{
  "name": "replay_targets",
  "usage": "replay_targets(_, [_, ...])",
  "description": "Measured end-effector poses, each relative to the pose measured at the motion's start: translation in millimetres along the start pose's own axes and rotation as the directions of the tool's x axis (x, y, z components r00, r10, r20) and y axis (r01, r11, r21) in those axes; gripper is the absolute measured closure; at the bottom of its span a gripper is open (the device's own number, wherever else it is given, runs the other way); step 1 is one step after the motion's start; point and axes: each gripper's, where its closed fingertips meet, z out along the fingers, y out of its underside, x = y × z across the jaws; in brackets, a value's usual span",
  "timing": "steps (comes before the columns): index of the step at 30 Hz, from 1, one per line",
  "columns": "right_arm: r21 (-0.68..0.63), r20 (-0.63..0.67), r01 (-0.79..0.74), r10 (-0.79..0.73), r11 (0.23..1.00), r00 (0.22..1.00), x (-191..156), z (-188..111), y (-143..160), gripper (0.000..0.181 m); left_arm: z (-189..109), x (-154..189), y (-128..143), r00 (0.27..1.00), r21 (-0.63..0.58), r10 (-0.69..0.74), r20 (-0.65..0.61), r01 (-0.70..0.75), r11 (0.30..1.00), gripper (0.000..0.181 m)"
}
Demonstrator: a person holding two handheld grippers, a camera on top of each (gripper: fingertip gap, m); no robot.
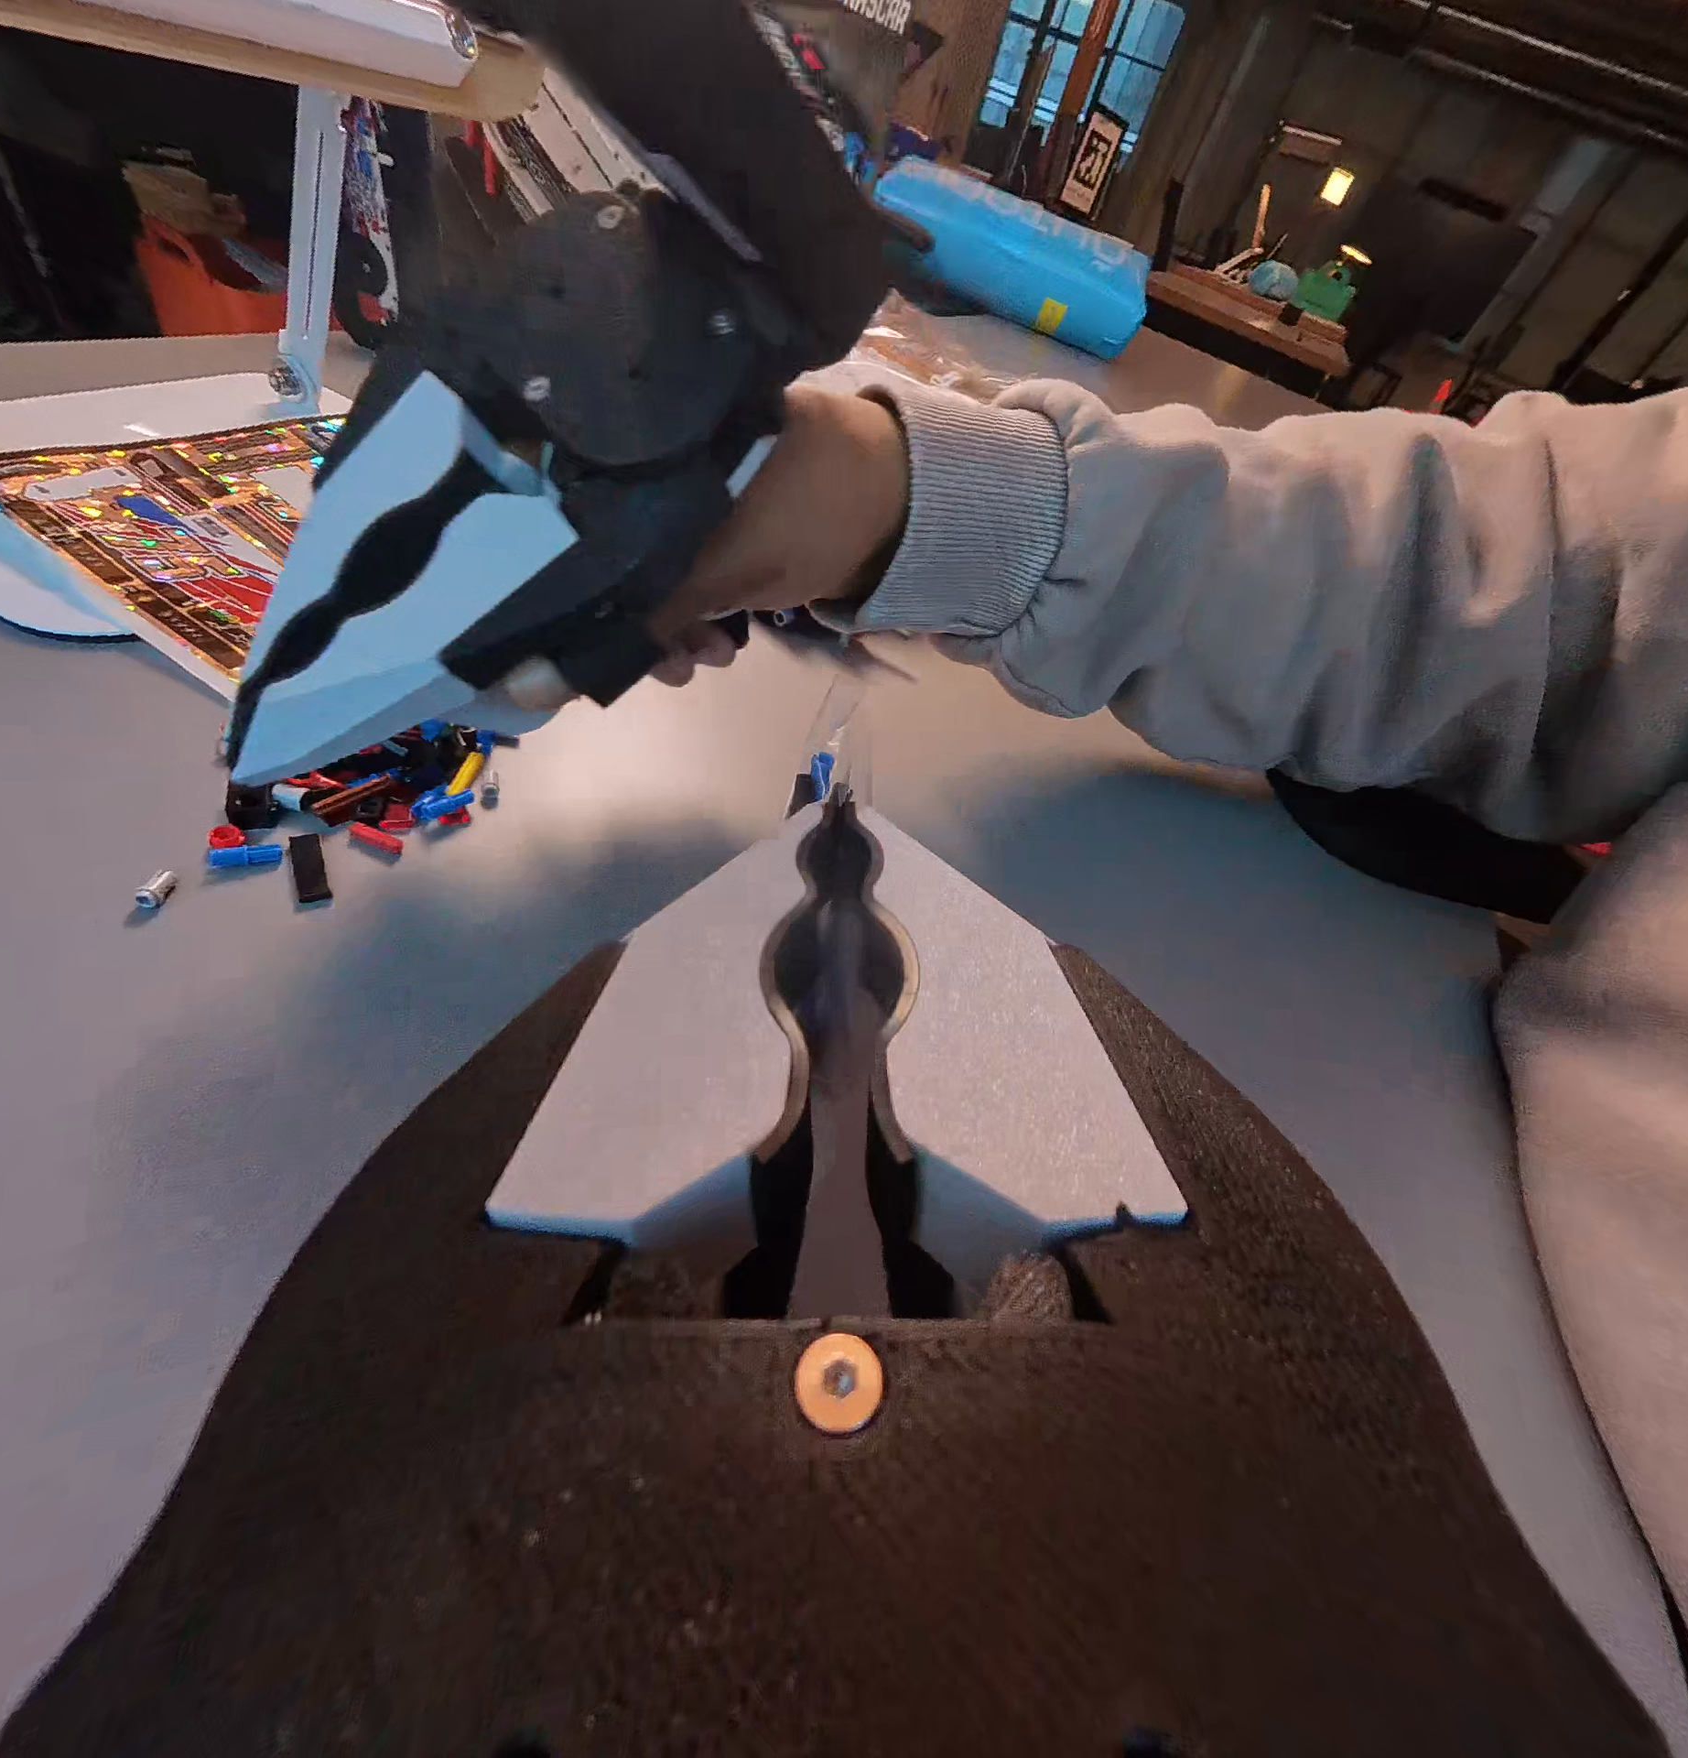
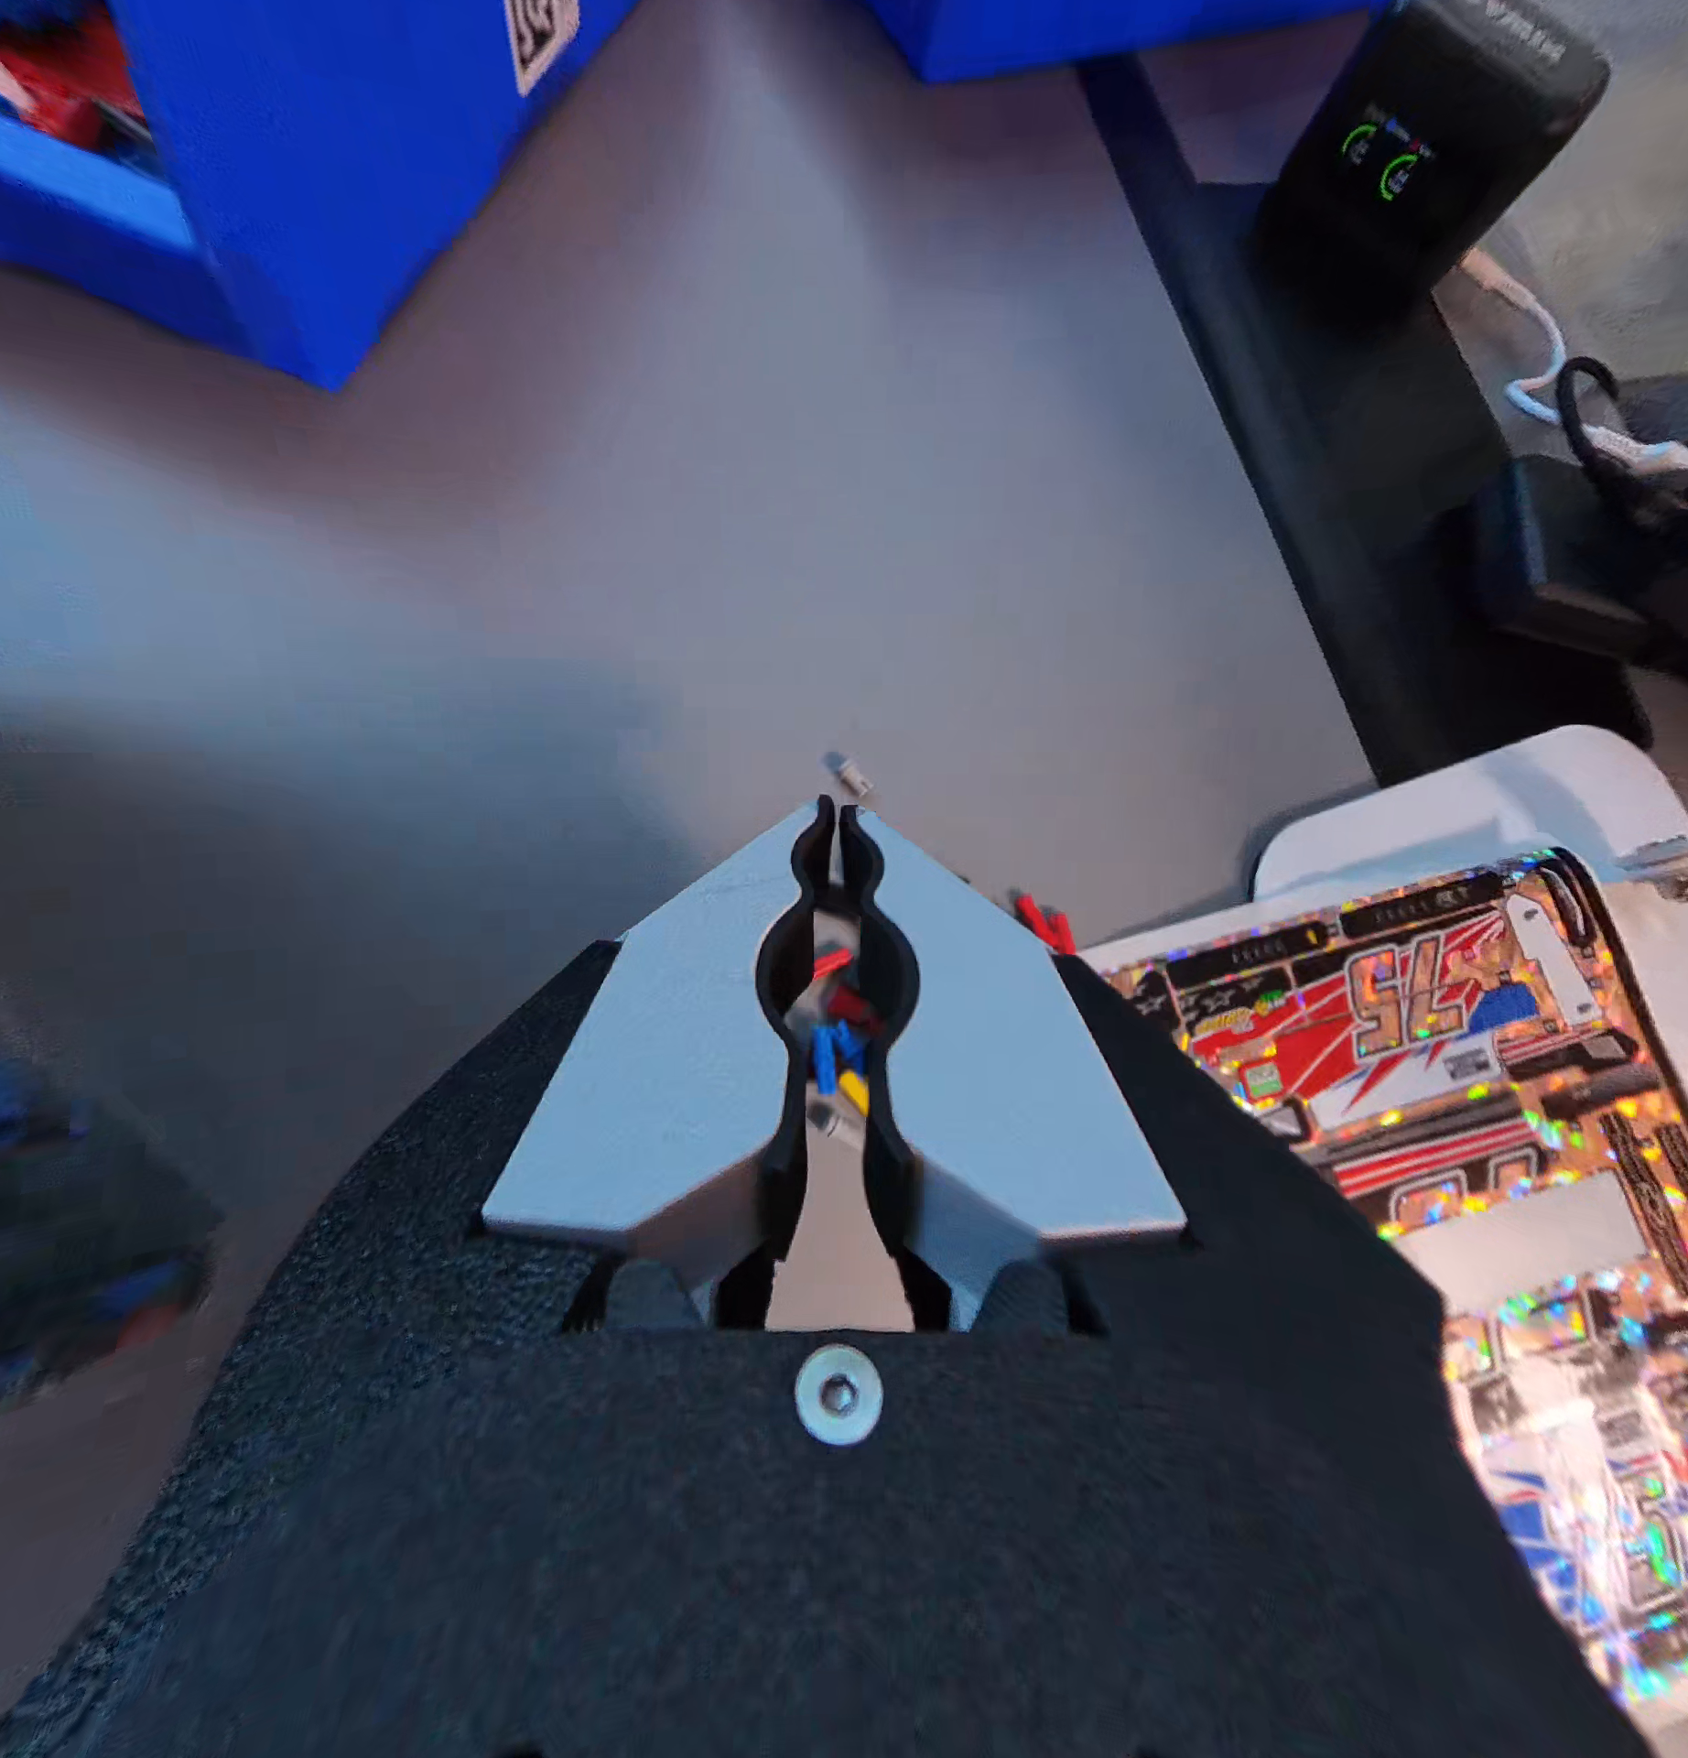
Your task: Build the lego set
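Observation:
My left gripper (image 1: pixel 838 809) is shut on a thin clear plastic bag (image 1: pixel 835 723) that rises from its tips, with a blue piece (image 1: pixel 819 769) inside. A pile of small red, blue, black and yellow lego pieces (image 1: pixel 384 790) lies on the grey table (image 1: pixel 631 856). My right gripper (image 1: pixel 241 761) points down into the pile's left end, with a black piece (image 1: pixel 251 807) right at its tips. In the right wrist view the right gripper (image 2: pixel 838 813) is shut with nothing visible between its tips. The pile (image 2: pixel 835 1037) shows through its jaw openings.
A holographic sticker sheet (image 1: pixel 155 542) lies on a white stand base (image 2: pixel 1487 799) beside the pile. A small grey piece (image 2: pixel 854 780) lies just past the right tips. Blue boxes (image 2: pixel 298 190) and a black device (image 2: pixel 1411 162) stand farther off. A grey sleeve (image 1: pixel 1297 571) crosses the left view. The left gripper's tips are roughly 15 cm from the right gripper's. The black device (image 2: pixel 1411 162) is about 35 cm from my right fingertips.

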Motion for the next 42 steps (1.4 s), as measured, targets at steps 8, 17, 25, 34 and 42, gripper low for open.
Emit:
replay_targets(8, [-0.215,0.044,0.071,-0.063,0.974,0.997,9,50,4,0.174,0,-2,0,0.999,0.015,0.029,0.017,-0.029,0.999,0.181])
replay_targets(17, [-0.303,0.084,0.154,-0.135,0.940,0.987,10,31,32,0.181,5,2,5,0.999,-0.009,0.042,-0.007,-0.042,0.999,0.181])
replay_targets(25, [-0.222,0.144,0.153,-0.123,0.963,0.982,-6,13,26,0.174,5,1,6,0.999,-0.007,0.034,-0.002,-0.034,0.999,0.181])
replay_targets(34, [-0.282,0.135,0.153,-0.119,0.947,0.984,-3,16,42,0.177,5,2,6,1.000,-0.004,0.026,-0.004,-0.026,1.000,0.181])
replay_targets(42, [-0.269,0.069,0.073,-0.056,0.960,0.996,24,8,36,0.168,5,3,6,1.000,-0.007,0.026,-0.016,-0.026,1.000,0.181])
